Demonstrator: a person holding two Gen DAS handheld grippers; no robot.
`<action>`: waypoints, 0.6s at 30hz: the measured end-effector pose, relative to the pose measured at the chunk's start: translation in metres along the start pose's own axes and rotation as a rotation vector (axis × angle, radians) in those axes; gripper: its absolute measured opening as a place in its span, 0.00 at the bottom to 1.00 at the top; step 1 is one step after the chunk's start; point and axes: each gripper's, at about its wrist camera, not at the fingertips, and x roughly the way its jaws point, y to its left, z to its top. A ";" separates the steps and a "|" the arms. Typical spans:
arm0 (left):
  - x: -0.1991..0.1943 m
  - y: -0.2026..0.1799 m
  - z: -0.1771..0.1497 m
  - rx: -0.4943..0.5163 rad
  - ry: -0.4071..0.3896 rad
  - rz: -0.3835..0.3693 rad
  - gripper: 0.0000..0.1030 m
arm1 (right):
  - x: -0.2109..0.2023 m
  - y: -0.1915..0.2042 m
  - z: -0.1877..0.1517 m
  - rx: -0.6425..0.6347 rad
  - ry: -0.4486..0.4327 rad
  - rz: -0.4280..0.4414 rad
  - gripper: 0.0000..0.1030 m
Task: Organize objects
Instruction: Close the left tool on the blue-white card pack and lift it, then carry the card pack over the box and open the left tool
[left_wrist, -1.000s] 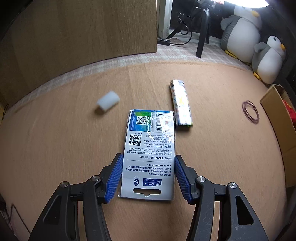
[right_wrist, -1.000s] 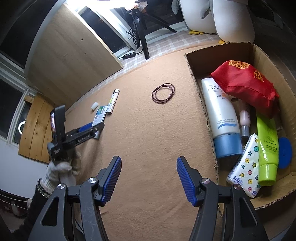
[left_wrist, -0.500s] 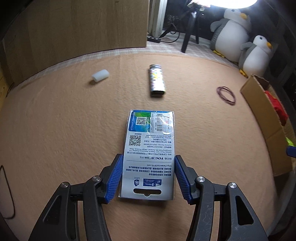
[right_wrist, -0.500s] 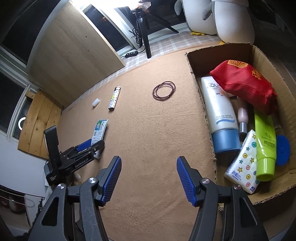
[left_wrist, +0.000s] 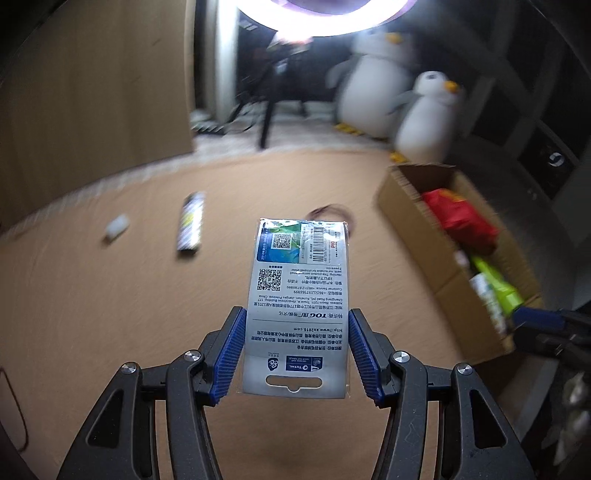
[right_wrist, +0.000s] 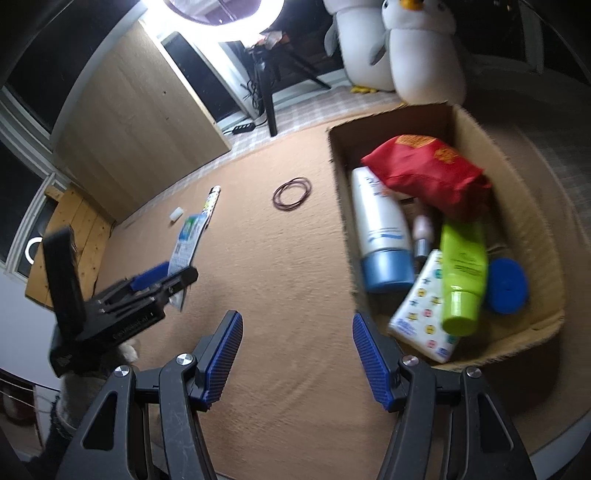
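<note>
My left gripper (left_wrist: 295, 354) is shut on a flat printed package (left_wrist: 299, 295) and holds it up above the tan carpet; the package also shows in the right wrist view (right_wrist: 186, 243), where the left gripper (right_wrist: 159, 280) is at the left. My right gripper (right_wrist: 297, 358) is open and empty, low over the carpet beside the cardboard box (right_wrist: 528, 332). The box (left_wrist: 413, 206) lies to the right of the held package. It holds a red pouch (right_wrist: 424, 166), a white and blue bottle (right_wrist: 380, 229), a green tube (right_wrist: 461, 273) and a tissue pack (right_wrist: 421, 314).
On the carpet lie a patterned tube (left_wrist: 191, 223), a small white cap (left_wrist: 116, 228) and dark rubber bands (right_wrist: 291, 188). Two plush penguins (left_wrist: 424, 118) and a tripod (right_wrist: 267, 92) stand behind. A wooden panel (right_wrist: 140, 122) is at the back left.
My left gripper has lifted the package off the carpet and swung it right, toward the box. The right gripper has shifted slightly and stays open.
</note>
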 end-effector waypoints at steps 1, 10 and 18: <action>-0.002 -0.012 0.006 0.016 -0.010 -0.013 0.57 | -0.004 -0.002 -0.001 -0.003 -0.010 -0.012 0.57; 0.004 -0.098 0.035 0.128 -0.038 -0.101 0.57 | -0.037 -0.031 -0.011 0.010 -0.085 -0.126 0.57; 0.026 -0.160 0.045 0.194 -0.014 -0.150 0.57 | -0.051 -0.070 -0.020 0.084 -0.100 -0.168 0.58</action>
